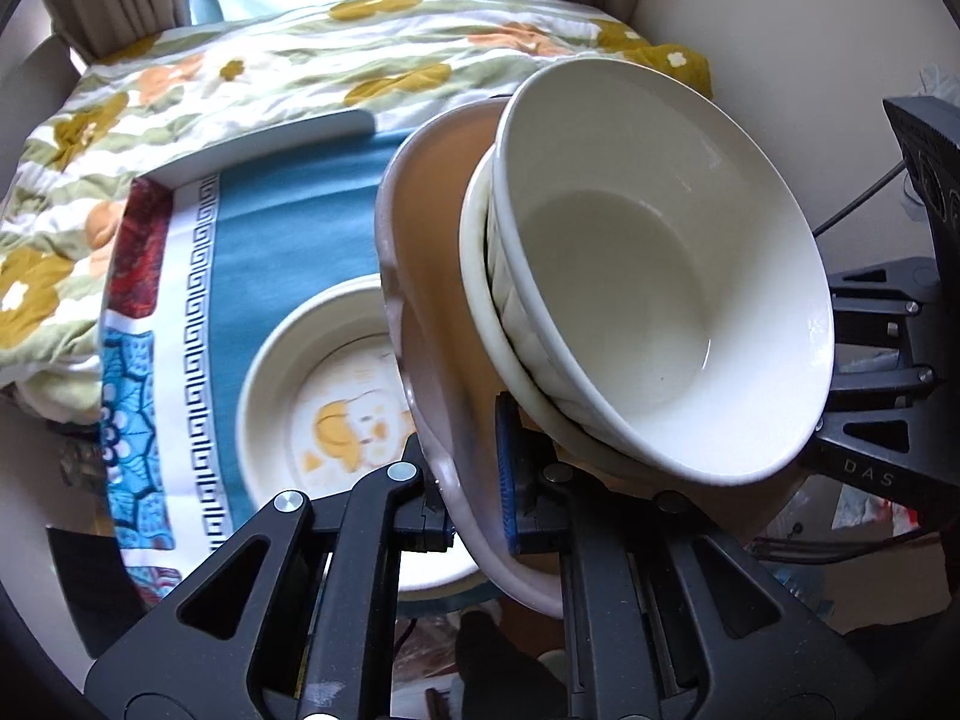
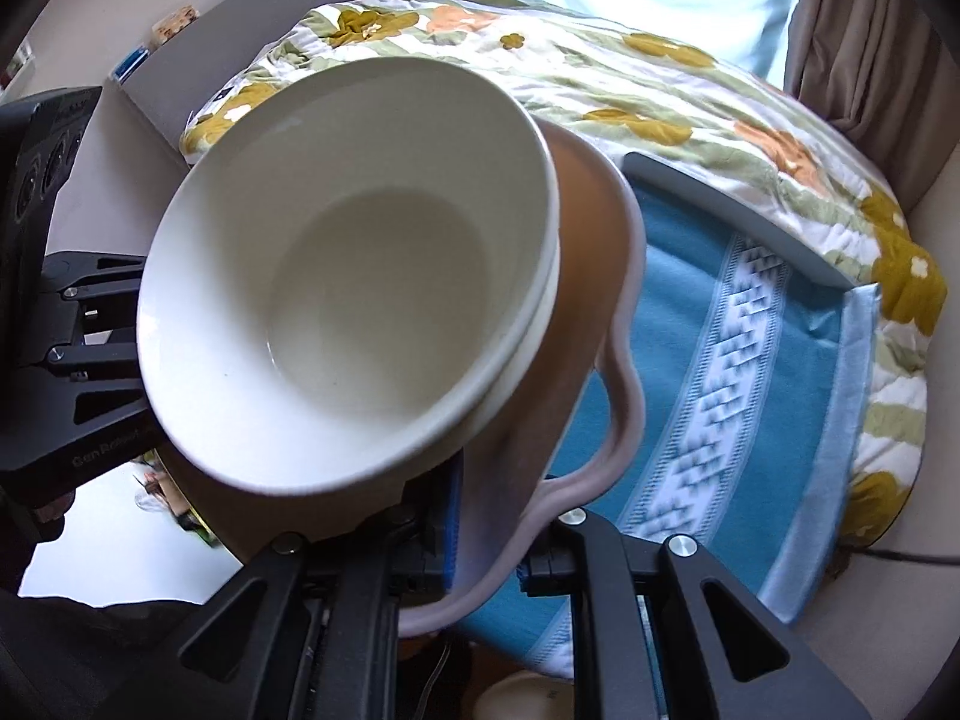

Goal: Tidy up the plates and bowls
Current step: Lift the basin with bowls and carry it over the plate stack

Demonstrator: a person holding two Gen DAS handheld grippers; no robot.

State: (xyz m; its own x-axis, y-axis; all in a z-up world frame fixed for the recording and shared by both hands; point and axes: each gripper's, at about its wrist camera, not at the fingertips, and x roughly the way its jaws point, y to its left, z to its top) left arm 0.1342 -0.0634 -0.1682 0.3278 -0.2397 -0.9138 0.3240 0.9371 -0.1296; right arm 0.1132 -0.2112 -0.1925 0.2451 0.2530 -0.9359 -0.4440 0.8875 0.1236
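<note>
- Left tool clamped tight on the wavy rim of a pinkish plate, one blue pad on the inner face, the other finger on the outer face
- Right tool likewise closed on the same plate, at its opposite edge
- Plate held between both tools, tilted, lifted clear of the blue patterned cloth below
- White bowl stacked on the plate, just ahead of the left tool and slightly right of it; nested in a second white bowl, only its rim showing
- In the right view, same top bowl ahead and left of the right tool
- Below and left of the left tool, a white dish with an orange print resting on the cloth
- Floral quilt beyond the cloth, far ahead of both tools
</note>
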